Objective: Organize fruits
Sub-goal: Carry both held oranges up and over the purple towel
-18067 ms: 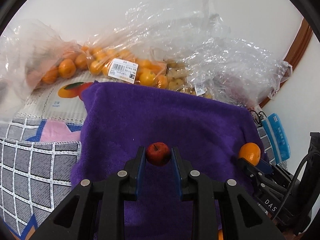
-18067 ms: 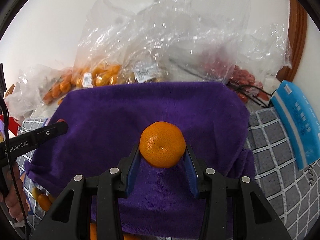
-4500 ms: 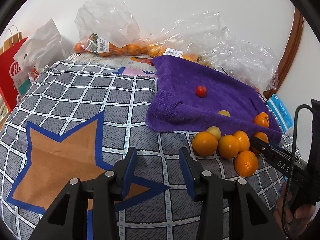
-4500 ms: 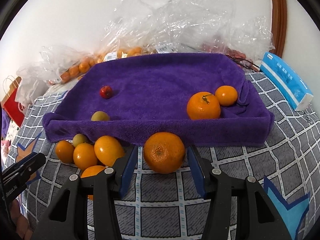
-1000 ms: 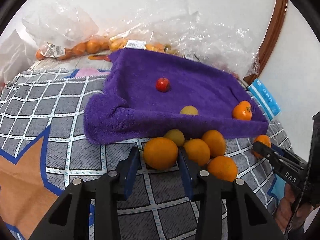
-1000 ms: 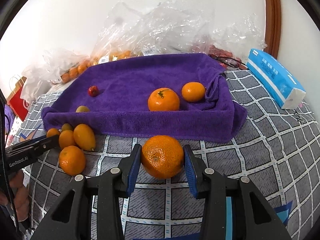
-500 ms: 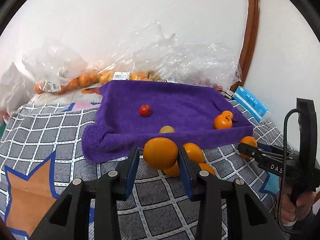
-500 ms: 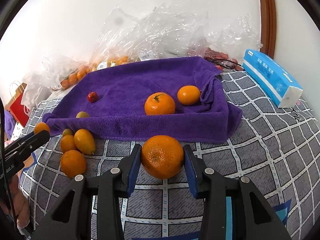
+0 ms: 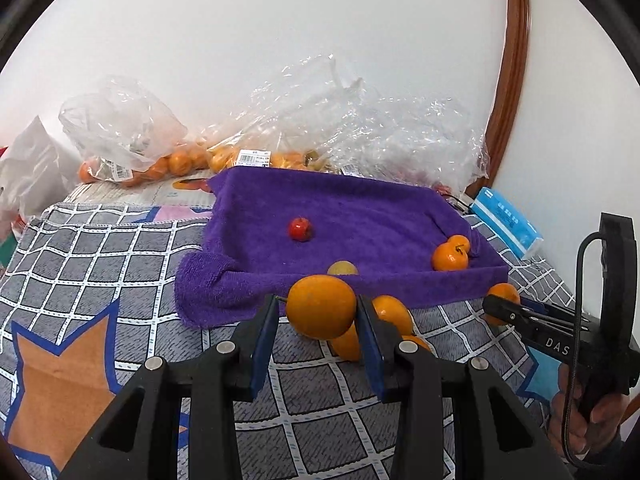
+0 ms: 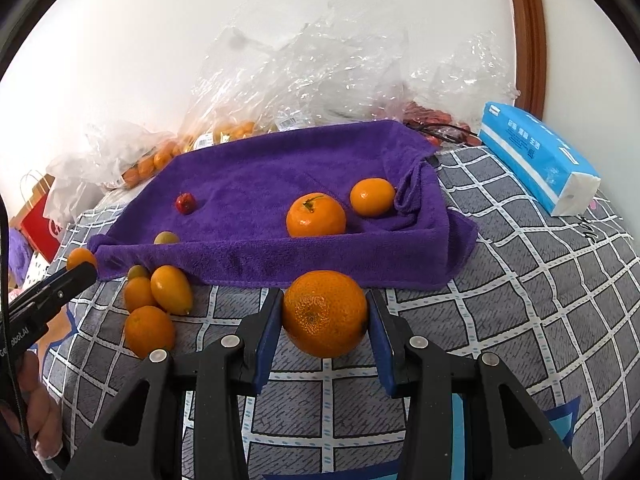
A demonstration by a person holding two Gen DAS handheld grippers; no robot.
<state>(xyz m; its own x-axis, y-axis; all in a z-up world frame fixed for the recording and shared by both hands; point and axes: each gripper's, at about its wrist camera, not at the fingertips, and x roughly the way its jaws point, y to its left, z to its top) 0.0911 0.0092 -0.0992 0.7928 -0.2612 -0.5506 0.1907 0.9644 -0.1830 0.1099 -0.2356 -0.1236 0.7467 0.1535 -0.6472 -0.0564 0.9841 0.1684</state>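
Loose fruits [image 10: 158, 300] before towel [image 10: 280, 176]

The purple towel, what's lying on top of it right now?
On the purple towel: two oranges, a small red fruit and a yellowish fruit partly hidden by the folded front edge.

Both grippers' fingers [image 9: 266, 330] clamped, angled downward
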